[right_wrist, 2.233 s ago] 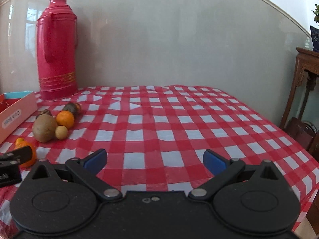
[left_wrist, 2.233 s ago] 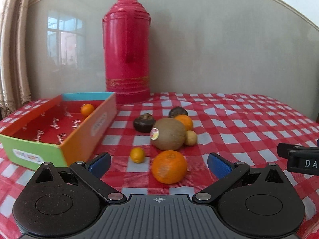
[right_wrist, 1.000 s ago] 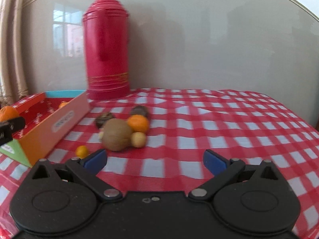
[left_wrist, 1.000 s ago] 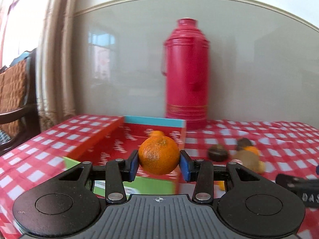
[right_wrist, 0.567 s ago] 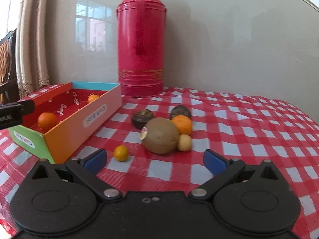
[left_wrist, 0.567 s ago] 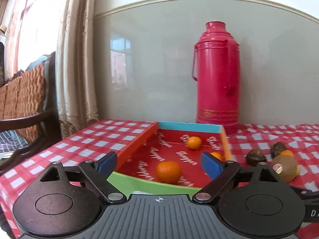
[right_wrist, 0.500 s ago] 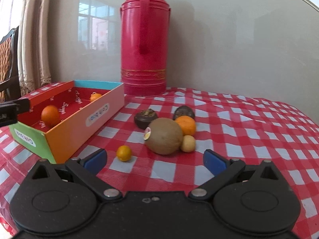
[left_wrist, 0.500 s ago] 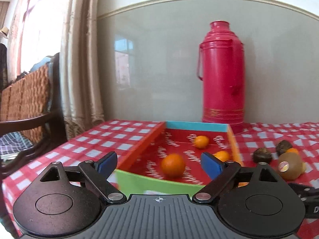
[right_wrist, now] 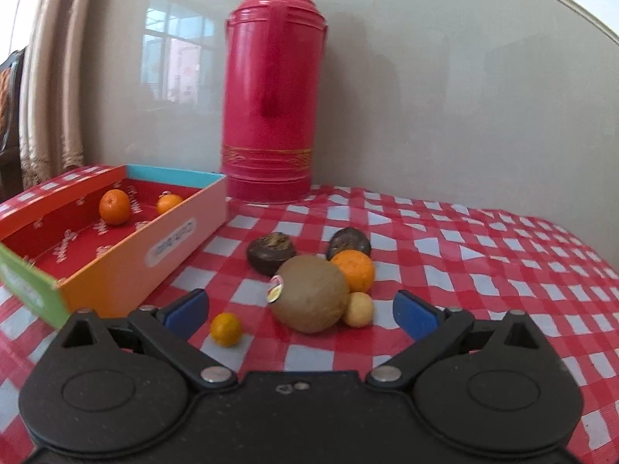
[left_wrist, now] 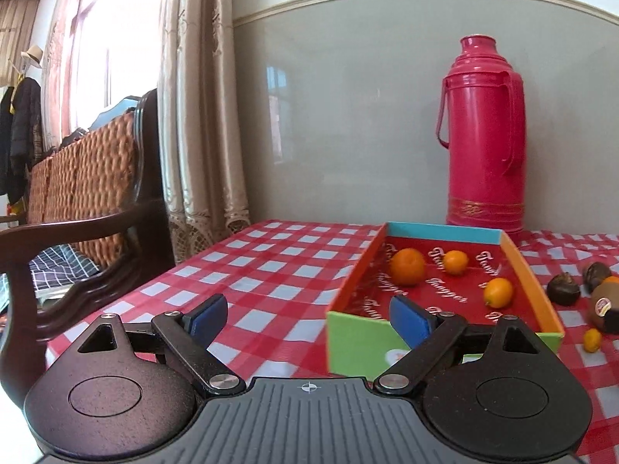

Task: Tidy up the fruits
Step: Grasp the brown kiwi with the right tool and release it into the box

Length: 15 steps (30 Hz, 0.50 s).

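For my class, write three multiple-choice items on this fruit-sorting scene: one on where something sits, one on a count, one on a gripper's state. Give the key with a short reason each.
1. Where is the brown fruit with the sticker?
A. in the box
B. on the tablecloth beside the box
C. on top of the thermos

2. How many orange fruits lie in the box?
A. one
B. three
C. five

3. What is the left gripper doing?
A. open, holding nothing
B. shut on an orange
C. shut on the box

Key:
1 B: the brown fruit rests on the tablecloth, outside the box.
2 B: three show in the left wrist view, the largest orange among them.
3 A: the left gripper has wide jaws with nothing between them.
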### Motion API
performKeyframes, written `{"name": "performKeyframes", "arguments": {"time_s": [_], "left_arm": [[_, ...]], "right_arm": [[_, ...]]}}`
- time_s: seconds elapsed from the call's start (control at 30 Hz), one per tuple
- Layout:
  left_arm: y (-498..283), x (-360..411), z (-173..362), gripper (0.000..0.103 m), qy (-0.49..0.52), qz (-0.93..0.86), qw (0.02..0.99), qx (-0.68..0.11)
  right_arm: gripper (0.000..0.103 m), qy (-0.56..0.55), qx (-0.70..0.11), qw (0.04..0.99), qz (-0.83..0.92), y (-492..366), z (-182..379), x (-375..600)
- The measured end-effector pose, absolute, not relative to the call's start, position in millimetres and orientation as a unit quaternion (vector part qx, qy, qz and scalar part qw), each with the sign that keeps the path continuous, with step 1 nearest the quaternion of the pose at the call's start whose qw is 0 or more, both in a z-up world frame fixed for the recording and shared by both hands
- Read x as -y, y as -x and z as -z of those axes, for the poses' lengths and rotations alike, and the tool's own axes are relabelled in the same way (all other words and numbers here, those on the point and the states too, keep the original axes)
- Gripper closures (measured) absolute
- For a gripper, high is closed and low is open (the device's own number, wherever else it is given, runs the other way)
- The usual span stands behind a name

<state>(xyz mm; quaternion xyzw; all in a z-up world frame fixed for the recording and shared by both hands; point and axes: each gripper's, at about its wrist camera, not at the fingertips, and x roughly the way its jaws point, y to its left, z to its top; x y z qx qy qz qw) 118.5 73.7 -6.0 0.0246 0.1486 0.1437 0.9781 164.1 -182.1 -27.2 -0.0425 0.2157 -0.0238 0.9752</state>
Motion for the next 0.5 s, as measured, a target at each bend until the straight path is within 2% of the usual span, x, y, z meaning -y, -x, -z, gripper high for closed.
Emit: {"name": "performKeyframes", "arguments": {"time_s": [0.5], "left_arm": [[-116, -118, 15, 0.013, -0.015, -0.202, 0.965, -0.165]], "right_arm": [[0.027, 0.044, -0.271, 0.961, 0.043, -198, 32, 180]]}}
